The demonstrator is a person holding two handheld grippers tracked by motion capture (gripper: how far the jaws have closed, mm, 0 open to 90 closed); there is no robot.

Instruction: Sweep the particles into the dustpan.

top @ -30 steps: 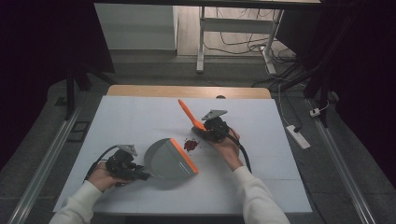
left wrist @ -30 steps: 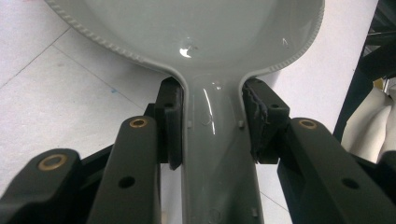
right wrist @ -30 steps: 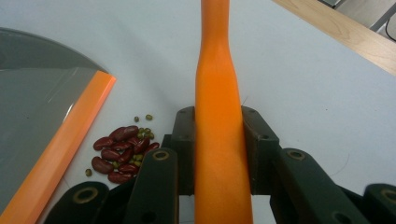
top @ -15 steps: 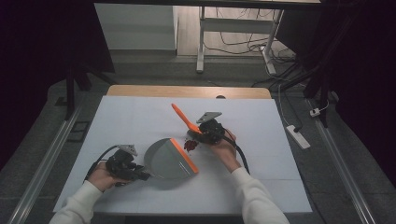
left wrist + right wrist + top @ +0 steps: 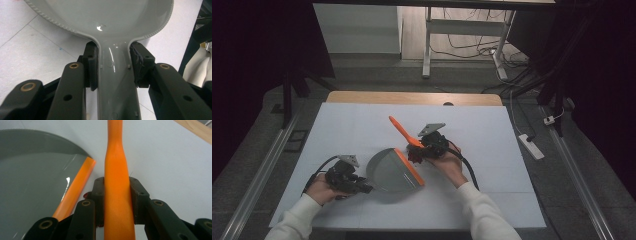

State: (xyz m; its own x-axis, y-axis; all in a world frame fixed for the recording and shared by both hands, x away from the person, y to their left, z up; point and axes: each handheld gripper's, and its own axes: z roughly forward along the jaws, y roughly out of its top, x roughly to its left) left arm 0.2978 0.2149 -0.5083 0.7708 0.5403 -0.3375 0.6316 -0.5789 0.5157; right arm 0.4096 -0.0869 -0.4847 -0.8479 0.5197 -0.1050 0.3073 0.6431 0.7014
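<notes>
Dustpan (image 5: 391, 170) on the white table (image 5: 492, 130), near its front edge, mouth with orange lip (image 5: 408, 167) turned toward the brush. Grey handle (image 5: 113, 82) clamped between the left tongs (image 5: 362, 188), pads pressed on both sides of the neck just behind the pan, as seen in the left gripper view; probably held this way to keep the pan flat and stop it from sliding when something is pushed in.

Brush (image 5: 404, 134) just beyond the lip, at the far right side of the dustpan. Orange handle (image 5: 117, 192) gripped tight by the right tongs (image 5: 418, 152), closed on its thick part, with the thin end pointing away from the dustpan toward the far side of the table. Dark red bristles (image 5: 414, 156) low, next to the lip, touching or almost touching the table; cannot tell which. Handle tilted up and away, likely so that the bristles can drag toward the pan mouth.

No crumbs or dirt clear enough to name between bristles and lip. Judged as a sweeping step: pan fixed by one hand, brush worked by the other. Risk: pan lifting at the lip if the left hold twists.
</notes>
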